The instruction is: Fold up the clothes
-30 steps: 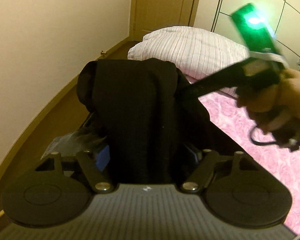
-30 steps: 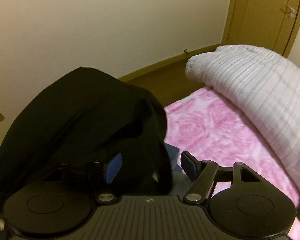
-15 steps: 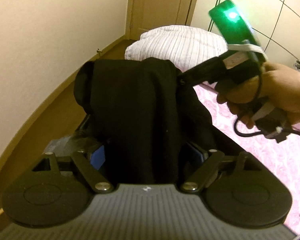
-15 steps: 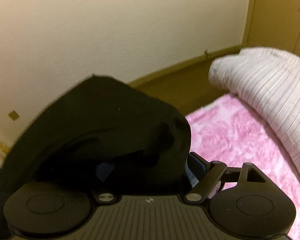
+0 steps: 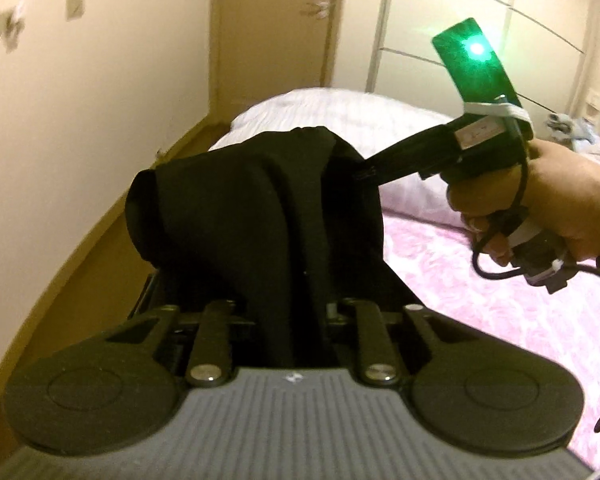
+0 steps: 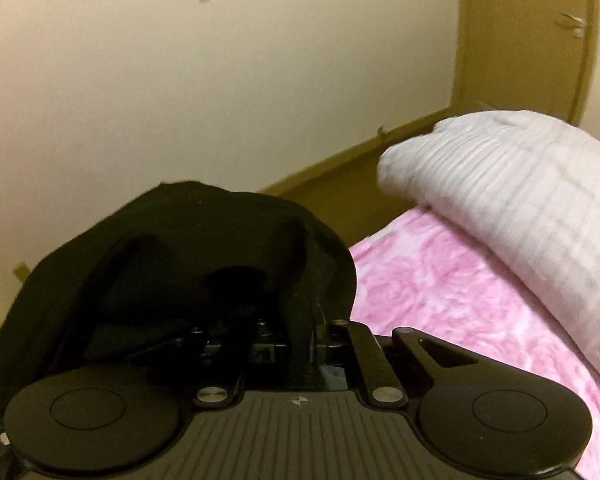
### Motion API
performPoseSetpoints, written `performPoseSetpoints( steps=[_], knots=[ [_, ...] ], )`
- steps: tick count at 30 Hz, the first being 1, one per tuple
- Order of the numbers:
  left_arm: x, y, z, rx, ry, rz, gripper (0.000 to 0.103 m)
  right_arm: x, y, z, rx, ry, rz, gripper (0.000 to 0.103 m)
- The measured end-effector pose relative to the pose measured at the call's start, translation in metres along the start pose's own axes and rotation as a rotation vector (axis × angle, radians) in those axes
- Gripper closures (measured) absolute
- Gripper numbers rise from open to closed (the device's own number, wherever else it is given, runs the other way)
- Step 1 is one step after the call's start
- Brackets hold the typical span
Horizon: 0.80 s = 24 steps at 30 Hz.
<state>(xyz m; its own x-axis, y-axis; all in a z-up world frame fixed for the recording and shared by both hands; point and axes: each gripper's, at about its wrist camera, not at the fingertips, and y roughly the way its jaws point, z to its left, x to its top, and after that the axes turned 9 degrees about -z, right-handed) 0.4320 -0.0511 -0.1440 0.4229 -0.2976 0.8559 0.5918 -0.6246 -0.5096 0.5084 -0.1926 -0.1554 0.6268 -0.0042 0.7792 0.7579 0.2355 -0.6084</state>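
The left tongs (image 5: 296, 292) are closed on a black garment (image 5: 252, 216), a thick band of the cloth running straight down between the two arms so that the fingertips are buried and out of sight. The garment rises from these tongs in a bunched mound with deep vertical folds, held up in the air above the near edge of the bed (image 5: 500, 300). In the left wrist view the right tongs (image 5: 364, 170) reach in from the right and bite the upper right side of the same garment, their tips hidden in the fabric; the person's right hand (image 5: 548, 208) grips the handle, which carries a glowing green panel (image 5: 476, 64) on top and a black cable looping beneath. From the right wrist view, the right tongs (image 6: 300, 344) are drawn close together on a fold of the black garment (image 6: 188, 264), which spreads up and to the left and covers the left arm of the tool. The bed is covered in a pink rose-patterned sheet (image 6: 440, 296). At the far end of the bed lies a pale striped quilt (image 6: 520, 200), folded into a bulky roll. Beyond the bed's left side are a strip of brown floor (image 5: 112, 220) and a cream wall (image 6: 220, 80), with a wooden door (image 5: 276, 28) past the far end of the bed.
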Motion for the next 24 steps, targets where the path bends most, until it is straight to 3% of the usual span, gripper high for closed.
performPoseSetpoints(
  steps=[6,11,16,24],
  knots=[
    [0.021,-0.040,-0.083,-0.145,0.136,-0.046,0.086,-0.020,-0.114,-0.041,-0.103,0.087,-0.109,0.098],
    [0.010,-0.063,-0.199,-0.336,0.230,-0.031,0.088,-0.080,-0.240,-0.097,-0.270,0.148,-0.152,0.098],
    [-0.036,-0.051,-0.327,-0.506,0.243,0.079,0.091,-0.188,-0.359,-0.169,-0.448,0.241,-0.095,0.098],
    [-0.137,-0.015,-0.531,-0.705,0.298,0.337,0.091,-0.401,-0.517,-0.263,-0.639,0.383,0.096,0.098]
  ],
)
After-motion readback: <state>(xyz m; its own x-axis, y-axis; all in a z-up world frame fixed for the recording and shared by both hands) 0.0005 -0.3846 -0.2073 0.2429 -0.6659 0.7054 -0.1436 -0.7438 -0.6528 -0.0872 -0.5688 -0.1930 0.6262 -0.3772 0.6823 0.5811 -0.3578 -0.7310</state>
